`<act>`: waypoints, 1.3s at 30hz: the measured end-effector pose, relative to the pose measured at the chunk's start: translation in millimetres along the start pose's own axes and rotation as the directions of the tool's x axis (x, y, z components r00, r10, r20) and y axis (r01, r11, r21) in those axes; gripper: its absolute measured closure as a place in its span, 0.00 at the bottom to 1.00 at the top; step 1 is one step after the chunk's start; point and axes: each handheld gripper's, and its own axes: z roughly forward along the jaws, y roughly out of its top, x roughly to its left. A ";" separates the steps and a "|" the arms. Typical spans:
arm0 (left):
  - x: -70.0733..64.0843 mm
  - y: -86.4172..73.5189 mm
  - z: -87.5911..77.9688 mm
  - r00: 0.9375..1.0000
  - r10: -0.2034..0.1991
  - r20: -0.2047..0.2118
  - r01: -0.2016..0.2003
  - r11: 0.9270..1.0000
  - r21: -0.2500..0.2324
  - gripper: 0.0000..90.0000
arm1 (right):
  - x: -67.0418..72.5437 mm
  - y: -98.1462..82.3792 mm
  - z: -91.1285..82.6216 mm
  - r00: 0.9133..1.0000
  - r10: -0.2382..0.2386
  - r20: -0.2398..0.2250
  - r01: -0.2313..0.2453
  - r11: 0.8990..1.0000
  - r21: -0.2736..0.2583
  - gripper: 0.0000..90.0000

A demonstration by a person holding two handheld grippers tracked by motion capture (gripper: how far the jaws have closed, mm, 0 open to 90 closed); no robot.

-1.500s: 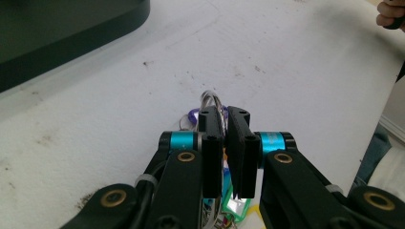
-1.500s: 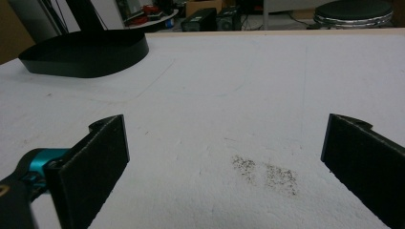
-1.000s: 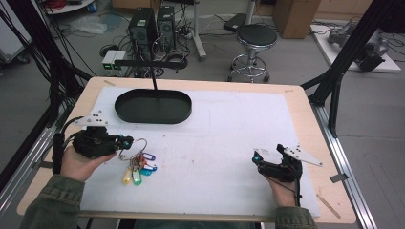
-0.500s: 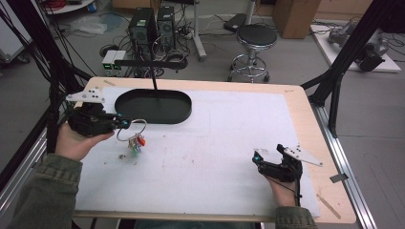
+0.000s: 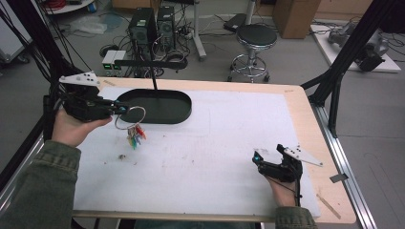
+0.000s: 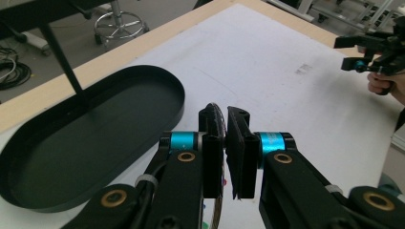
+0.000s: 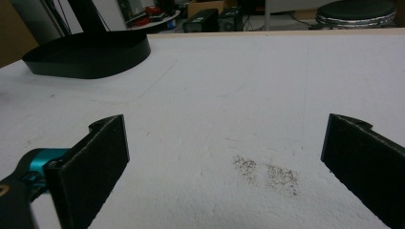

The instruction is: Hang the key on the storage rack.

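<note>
Your left gripper (image 5: 119, 109) clenched on key ring (image 5: 130, 116) — colored tags dangle below jaws, beside black tray (image 5: 157, 106). Right gripper (image 5: 258, 158) released — nothing between jaws.

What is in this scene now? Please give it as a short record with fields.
work surface: white mat on a wooden table
left gripper: shut on the key ring, held above the mat
key ring: metal loop with coloured tags hanging below it, off the mat
tray: black, oval, nothing in it, beside the key ring
right gripper: open, nothing between the jaws, low over the mat near the right front
mat marks: small dark specks ahead of the right gripper
</note>
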 end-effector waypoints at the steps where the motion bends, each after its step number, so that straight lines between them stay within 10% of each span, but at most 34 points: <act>1: 2.0 1.8 0.1 1.000 0.000 -0.003 0.000 1.000 0.003 0.94 | -0.1 0.0 0.2 1.000 -0.003 0.000 0.003 1.000 -0.001 0.01; 39: 58.0 65.2 45.8 0.999 -0.001 -0.043 0.000 0.999 -0.041 0.94 | -3.0 0.3 -3.4 1.000 0.015 0.009 -0.015 1.000 -0.027 0.01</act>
